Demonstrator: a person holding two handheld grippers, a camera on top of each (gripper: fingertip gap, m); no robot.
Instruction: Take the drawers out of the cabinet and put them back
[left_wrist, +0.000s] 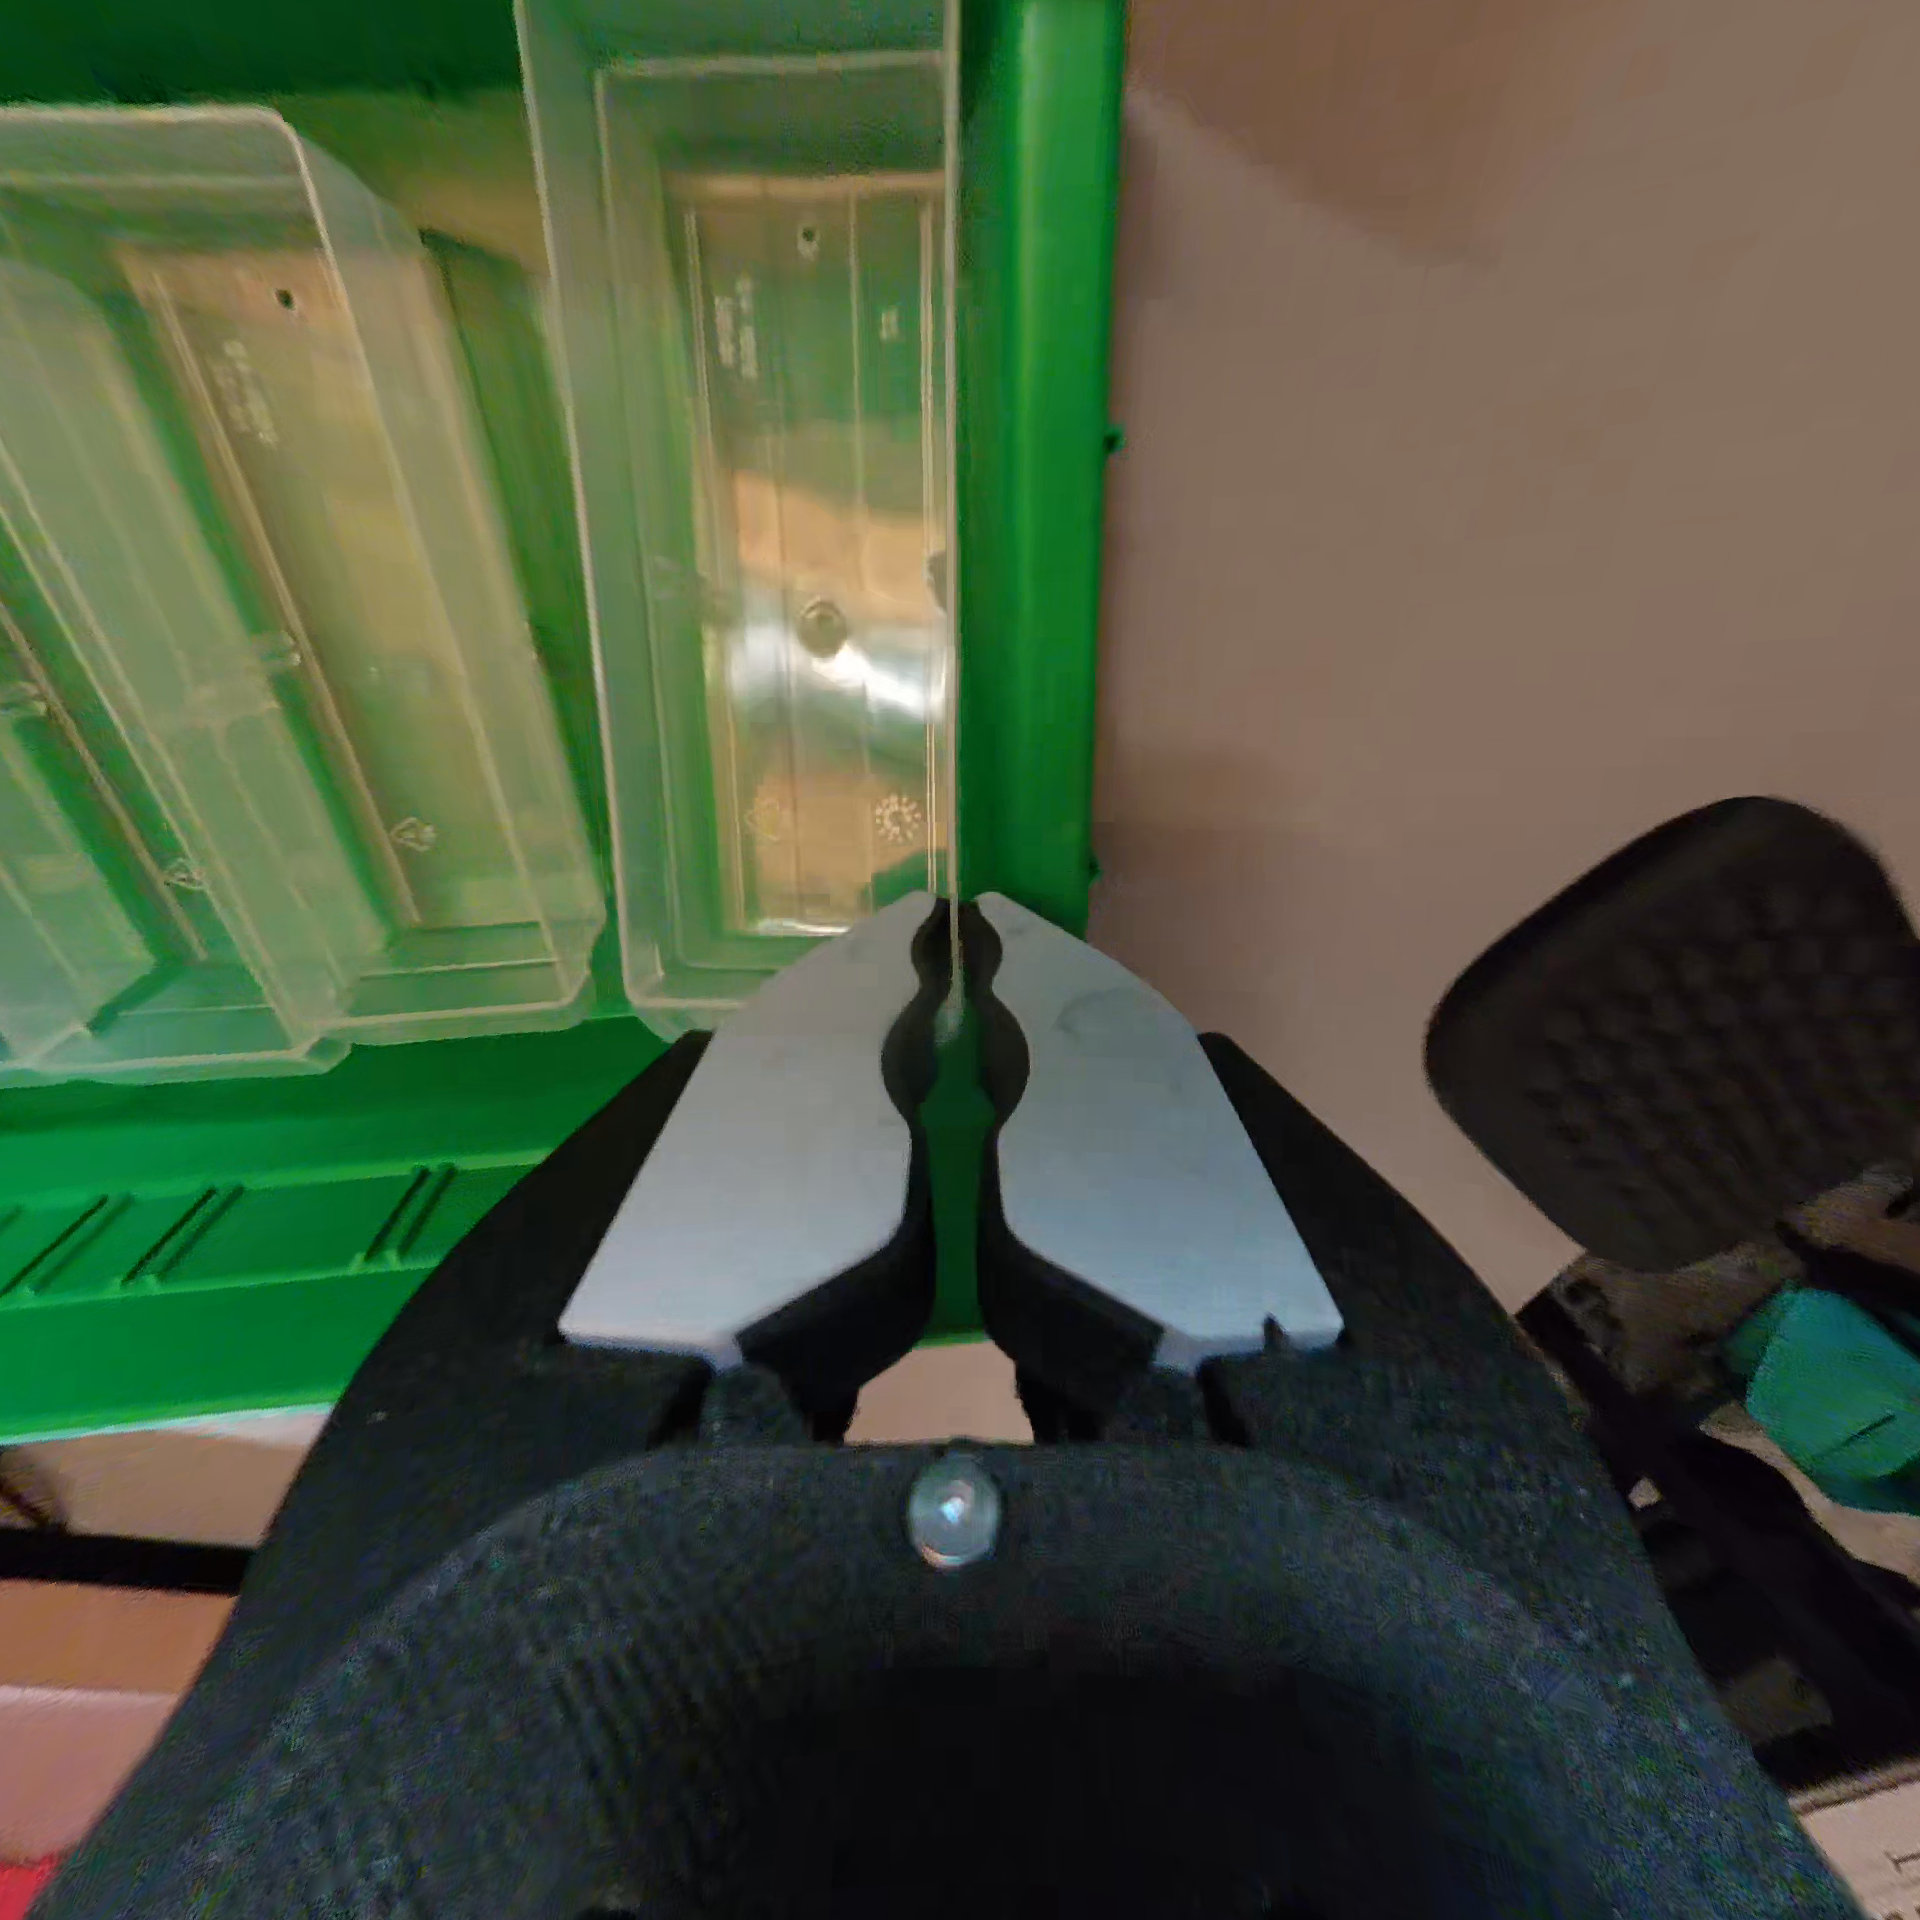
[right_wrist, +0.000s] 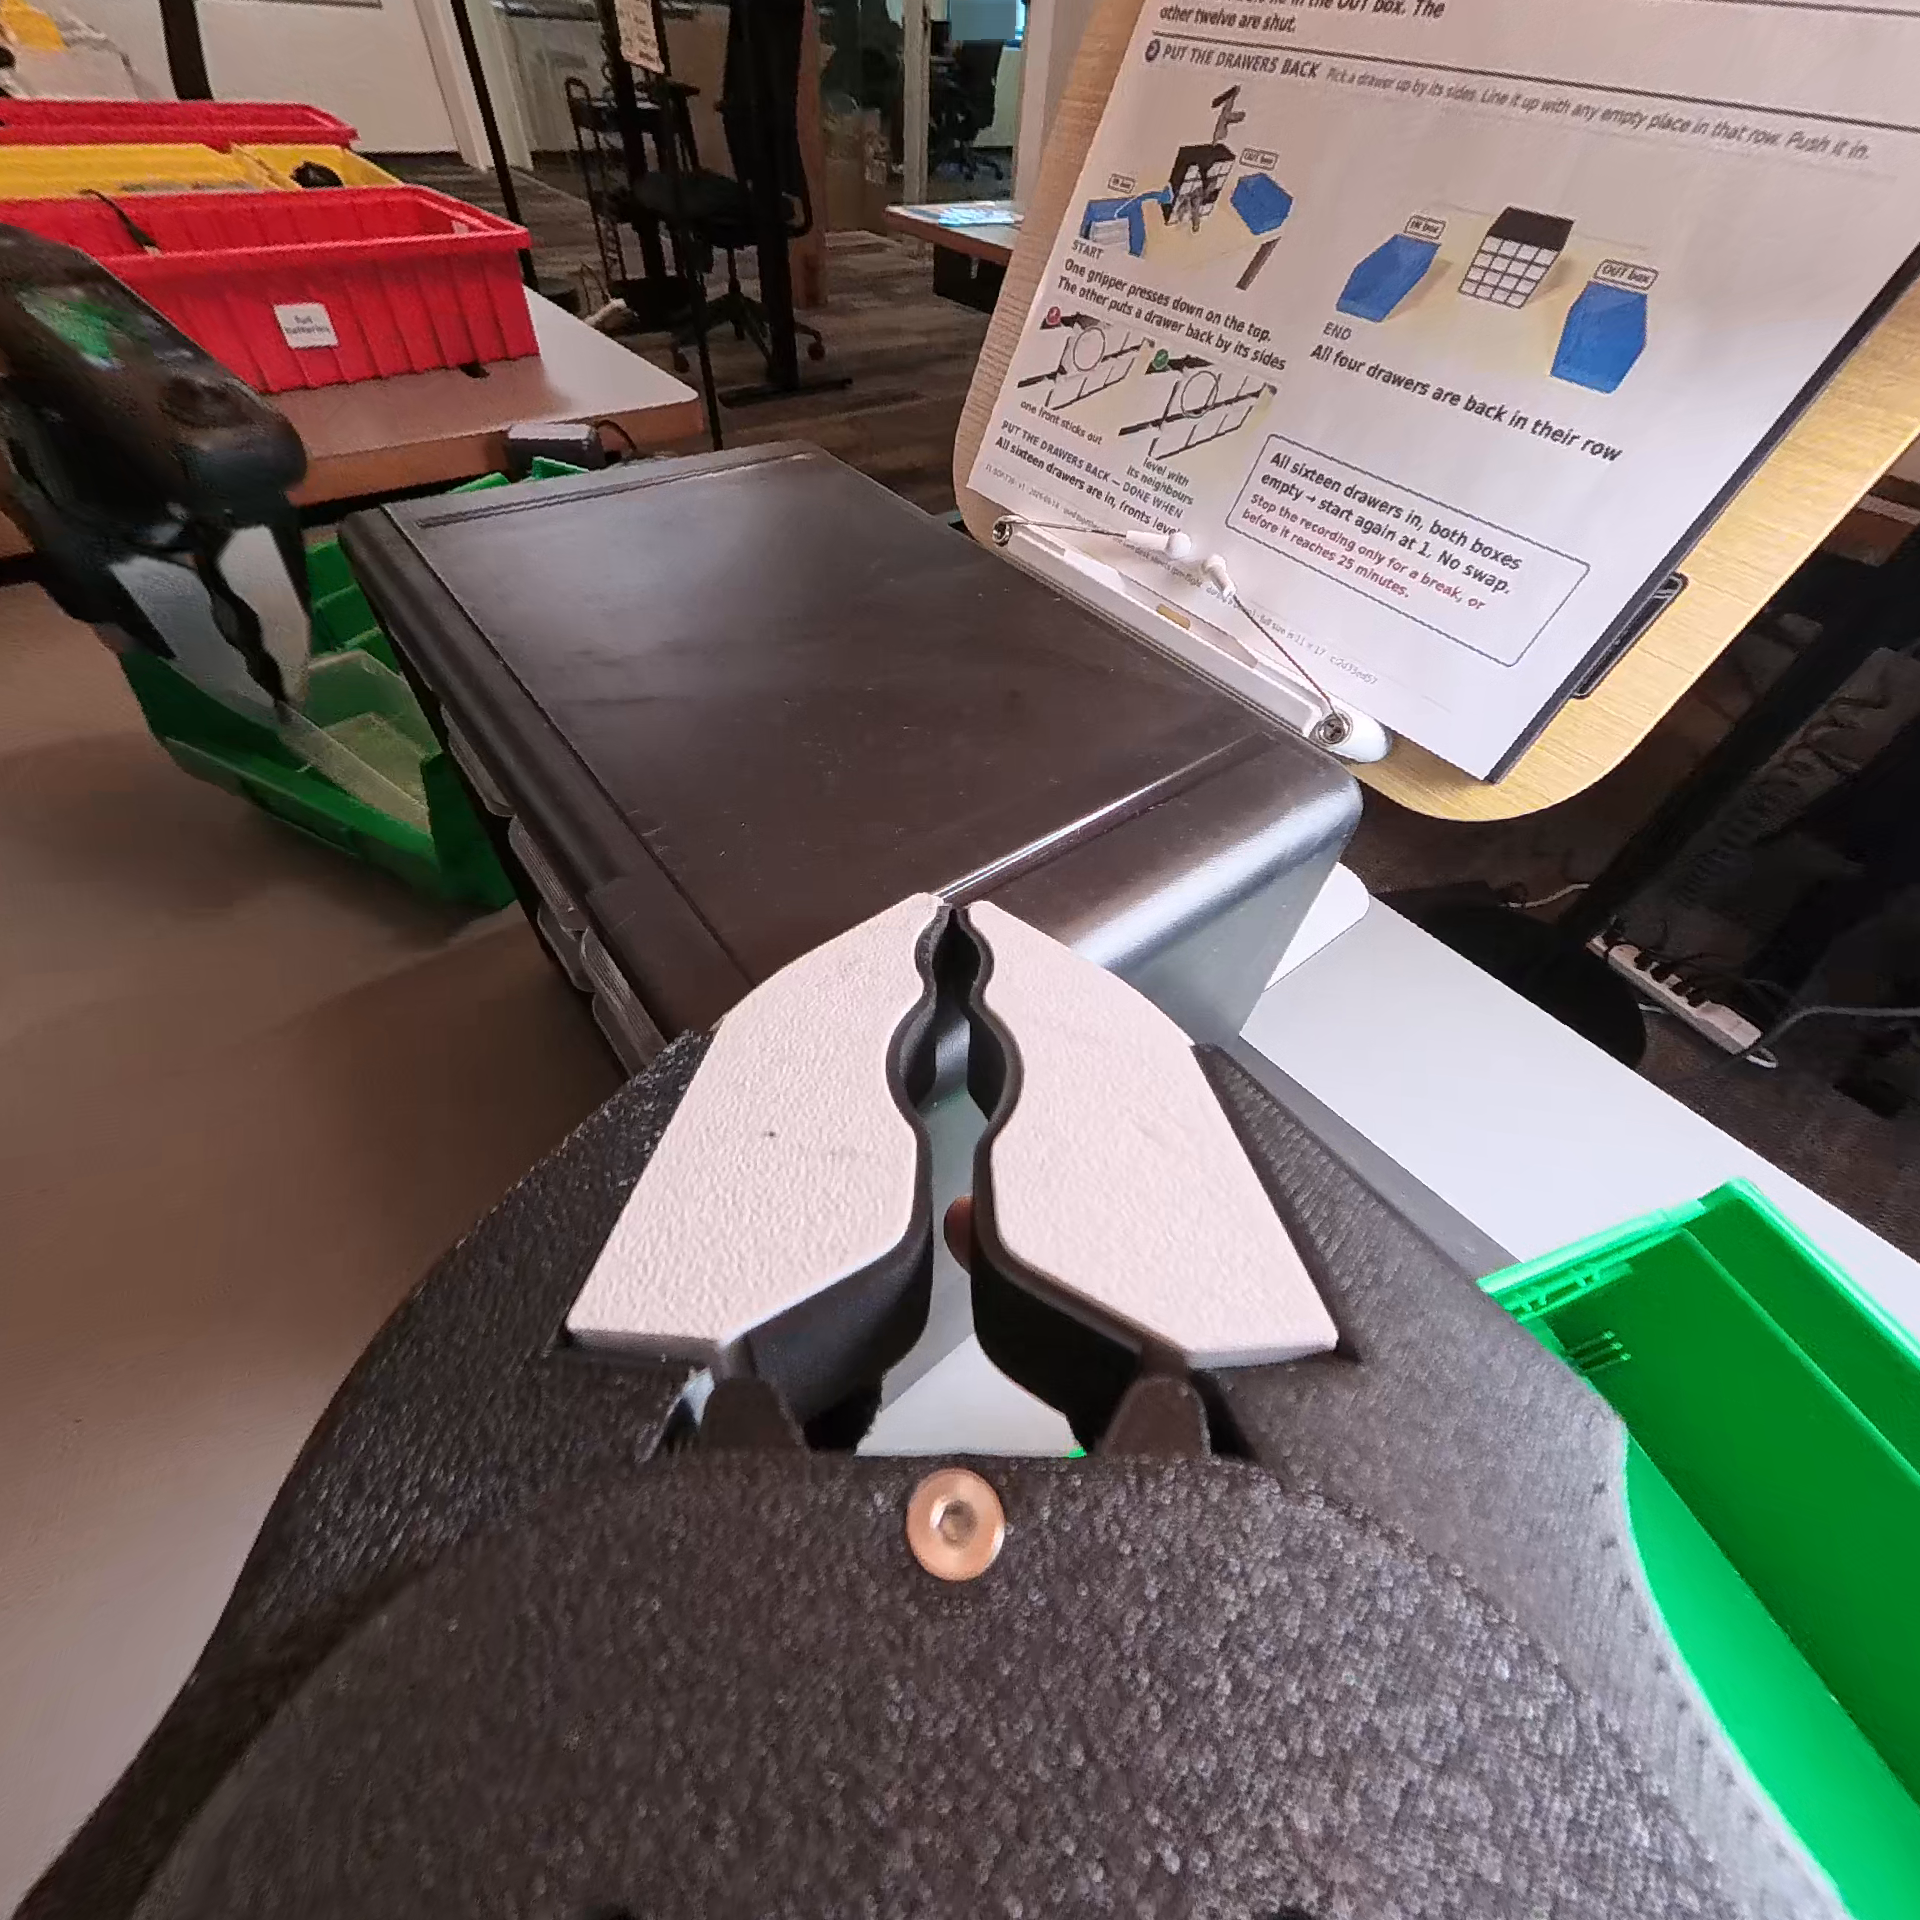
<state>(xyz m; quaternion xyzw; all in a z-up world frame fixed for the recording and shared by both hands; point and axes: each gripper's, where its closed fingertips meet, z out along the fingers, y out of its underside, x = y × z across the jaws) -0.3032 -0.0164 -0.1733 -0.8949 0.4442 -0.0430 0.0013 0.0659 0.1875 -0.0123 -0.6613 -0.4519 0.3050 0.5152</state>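
My left gripper (left_wrist: 951, 914) is shut on the thin right wall of a clear plastic drawer (left_wrist: 800, 520), which sits inside a green bin (left_wrist: 1039, 416). Other clear drawers (left_wrist: 312, 623) lie to its left in the same bin. In the right wrist view the left gripper (right_wrist: 275, 696) shows far left, pinching that drawer (right_wrist: 353, 727) in the green bin (right_wrist: 312, 821). My right gripper (right_wrist: 954, 914) is shut and empty, its tips on the near end of the black cabinet's top (right_wrist: 831, 675). Drawer fronts (right_wrist: 540, 862) show along the cabinet's left side.
A second green bin (right_wrist: 1714, 1403) stands at the lower right. An instruction sheet on a wooden board (right_wrist: 1455, 364) leans behind the cabinet. Red bins (right_wrist: 312, 270) sit on a far table. A black padded armrest (left_wrist: 1683, 1018) shows right of the left gripper.
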